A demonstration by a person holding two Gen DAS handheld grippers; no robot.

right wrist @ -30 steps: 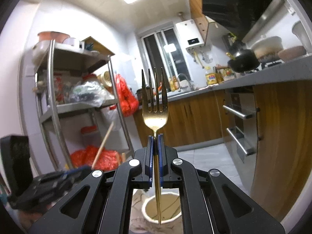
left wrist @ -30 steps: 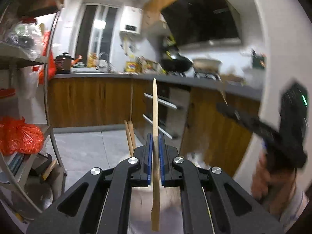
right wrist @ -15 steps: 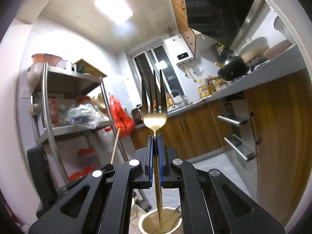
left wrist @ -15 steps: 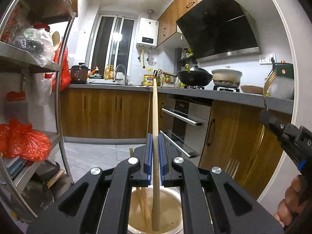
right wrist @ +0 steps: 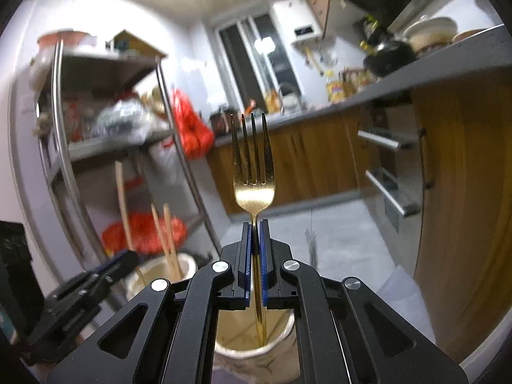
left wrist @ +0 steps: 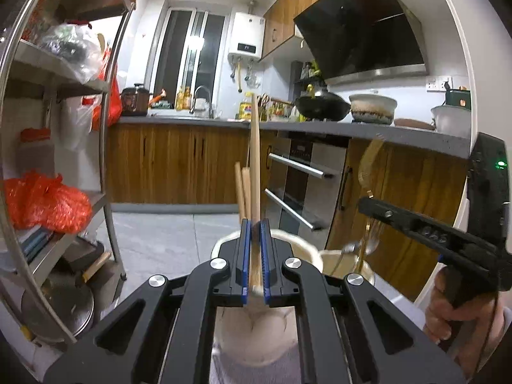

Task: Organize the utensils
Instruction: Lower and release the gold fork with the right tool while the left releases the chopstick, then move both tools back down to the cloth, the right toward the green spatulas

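Fork point(right wrist: 254, 172) now lower than half a second ago: handle tip inside right cup point(right wrist: 256, 348), tines up, right gripper point(right wrist: 255, 249) pinching the neck. Chopstick point(left wrist: 255, 160) likewise dropped into left cup point(left wrist: 307, 249), beside two others point(left wrist: 242, 188), left gripper point(left wrist: 255, 256) clamped on it. Both look ready for release. Grippers sit near each other; shelf rack point(left wrist: 105, 147) off left.

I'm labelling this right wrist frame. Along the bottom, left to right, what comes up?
Black left gripper → cream ceramic pot holding wooden chopsticks → gold metal fork in the right gripper, over a second cream pot.
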